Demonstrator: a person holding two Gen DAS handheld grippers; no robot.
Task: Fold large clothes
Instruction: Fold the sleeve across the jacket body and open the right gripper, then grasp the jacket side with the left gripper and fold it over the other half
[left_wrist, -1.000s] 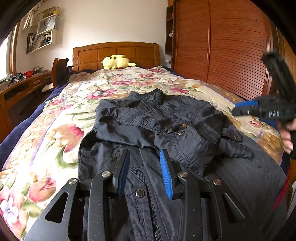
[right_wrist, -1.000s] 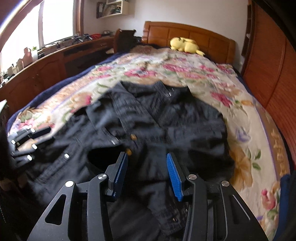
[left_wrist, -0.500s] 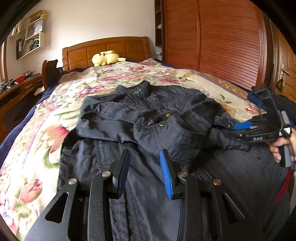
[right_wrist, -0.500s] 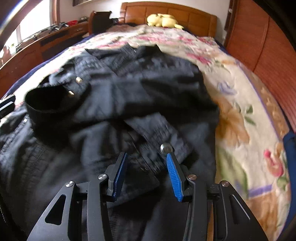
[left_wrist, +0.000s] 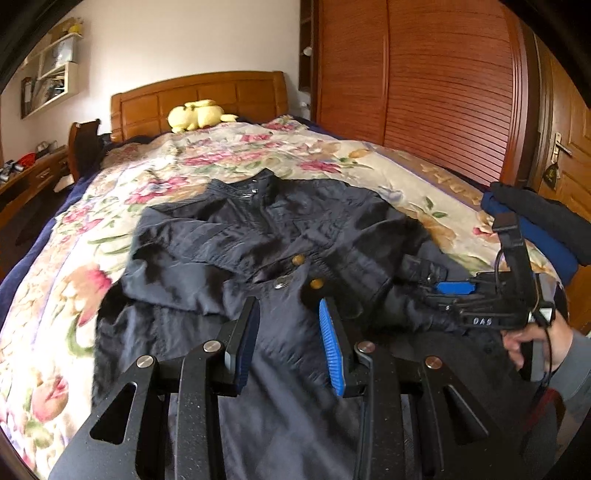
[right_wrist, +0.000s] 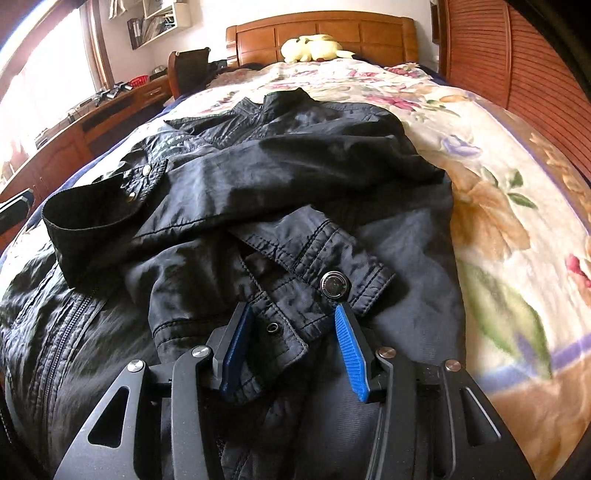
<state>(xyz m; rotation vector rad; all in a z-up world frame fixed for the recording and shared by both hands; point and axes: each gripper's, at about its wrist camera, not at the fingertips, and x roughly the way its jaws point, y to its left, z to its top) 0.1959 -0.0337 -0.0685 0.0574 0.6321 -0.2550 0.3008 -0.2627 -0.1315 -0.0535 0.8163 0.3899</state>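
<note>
Jacket (right_wrist: 280, 177) cuff (right_wrist: 295, 295) between parted right tongs (right_wrist: 291, 317) — left tongs (left_wrist: 288, 306) parted, empty.

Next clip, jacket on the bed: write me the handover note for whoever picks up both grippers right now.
Left gripper: open, nothing between its pads, hovering over the lower front of the dark navy zip-up jacket.
Right gripper: open, straddling the snap-button sleeve cuff, pads not yet pressing on it.
Jacket: lies front-up on the floral bedspread, collar toward the wooden headboard.
Done: both sleeves are folded in across the chest.
Left: close on the cuff and tidy that sleeve if needed, then probably fold the body and smooth it.
</note>
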